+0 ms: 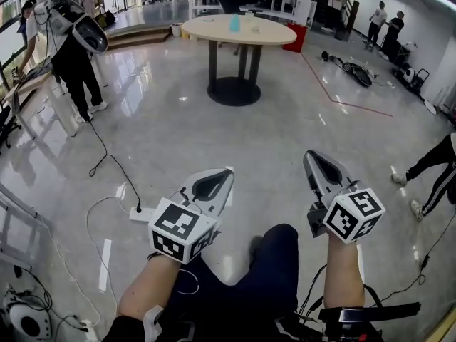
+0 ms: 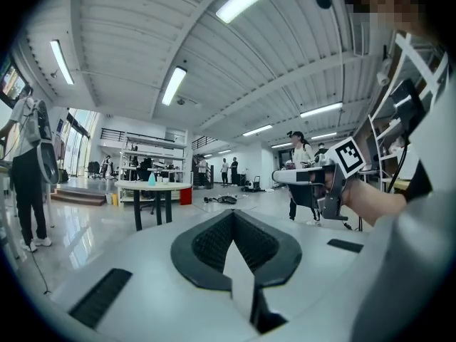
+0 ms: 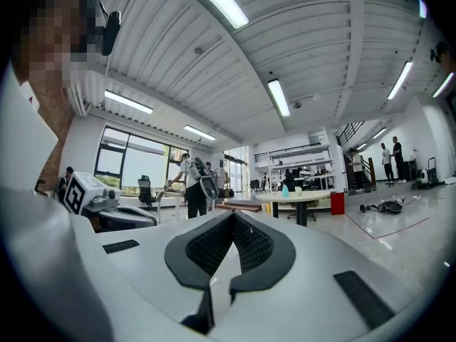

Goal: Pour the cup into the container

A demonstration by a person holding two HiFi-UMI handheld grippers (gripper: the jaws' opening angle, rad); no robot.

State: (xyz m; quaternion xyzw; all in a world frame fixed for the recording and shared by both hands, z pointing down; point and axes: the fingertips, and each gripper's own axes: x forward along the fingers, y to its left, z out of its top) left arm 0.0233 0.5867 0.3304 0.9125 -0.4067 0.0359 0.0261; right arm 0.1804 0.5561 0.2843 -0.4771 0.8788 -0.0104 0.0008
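Seemingly between steps, a person in a wide, glossy-floored hall holds two grippers out level, with a dark trouser knee [image 1: 274,258] showing between the forearms. The left gripper [image 1: 226,174] has its jaws closed tip to tip with nothing between the pads, as its own view confirms [image 2: 234,214]. The right gripper [image 1: 308,156] is likewise closed and empty, its dark ribbed pads meeting at the tip [image 3: 233,216]. Each gripper carries a cube with square markers just ahead of the wrist. Neither tool is touching anything, and they are apart from each other. Well ahead of them stands a round table [image 1: 267,33] on a dark pedestal base. On it are a pale blue bottle-shaped item [image 1: 234,23] and, in the right gripper view, a small white piece [image 3: 297,189] just beside it. Both are too small to tell whether they are the cup or the container. A red bin [image 1: 295,38] sits on the floor beside the table. At the left a standing person in black [image 1: 77,66] wears bulky gear on the back, and black cables [image 1: 107,159] trail over the floor to a white power strip [image 1: 142,214] near the left gripper. Other people stand far off at the right.
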